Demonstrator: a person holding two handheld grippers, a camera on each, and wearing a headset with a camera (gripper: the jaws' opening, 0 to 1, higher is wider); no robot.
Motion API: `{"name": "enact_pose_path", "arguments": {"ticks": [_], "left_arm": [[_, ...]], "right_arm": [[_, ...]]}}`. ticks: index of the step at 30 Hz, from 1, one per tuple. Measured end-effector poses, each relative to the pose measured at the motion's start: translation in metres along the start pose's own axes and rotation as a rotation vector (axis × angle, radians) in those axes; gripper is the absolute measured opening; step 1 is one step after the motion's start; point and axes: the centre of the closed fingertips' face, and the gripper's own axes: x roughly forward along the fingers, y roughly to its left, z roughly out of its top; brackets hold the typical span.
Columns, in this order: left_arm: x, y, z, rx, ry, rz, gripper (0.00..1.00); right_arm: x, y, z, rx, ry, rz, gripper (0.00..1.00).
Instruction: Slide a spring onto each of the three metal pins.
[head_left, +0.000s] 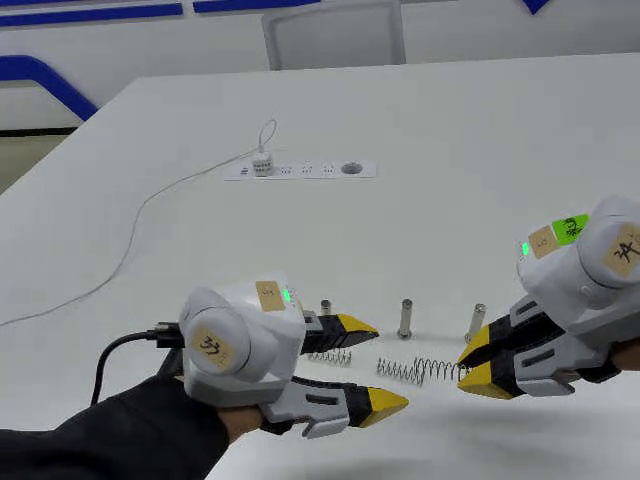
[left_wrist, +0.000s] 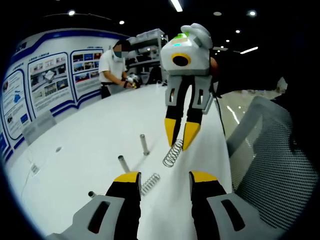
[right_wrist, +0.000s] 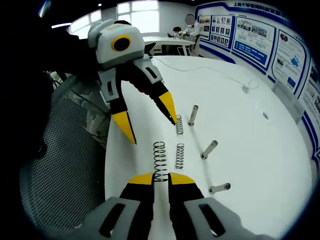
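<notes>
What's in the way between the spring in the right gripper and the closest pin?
Nothing I can see. The right gripper pinches the spring, and bare table lies between it and the nearest pin. A loose spring lies beside it, off that path.

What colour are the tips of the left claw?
Yellow tips on the left claw, black behind; clearest in the right gripper view.

White table (head_left: 480, 150), blue-striped wall (head_left: 130, 45), mesh chair (left_wrist: 272, 160)
</notes>
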Motion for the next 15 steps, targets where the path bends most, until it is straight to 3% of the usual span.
{"name": "enact_pose_path", "arguments": {"ticks": [5, 15], "left_arm": [[0.001, -0.006, -0.003, 0.016, -0.003, -0.005, 0.35], [0.006, -0.018, 0.001, 0.036, -0.018, -0.043, 0.23]], "right_arm": [[0.002, 0.006, 0.005, -0.045, -0.012, 0.031, 0.11], [0.008, 0.016, 0.009, -0.119, 0.014, 0.065, 0.11]]}}
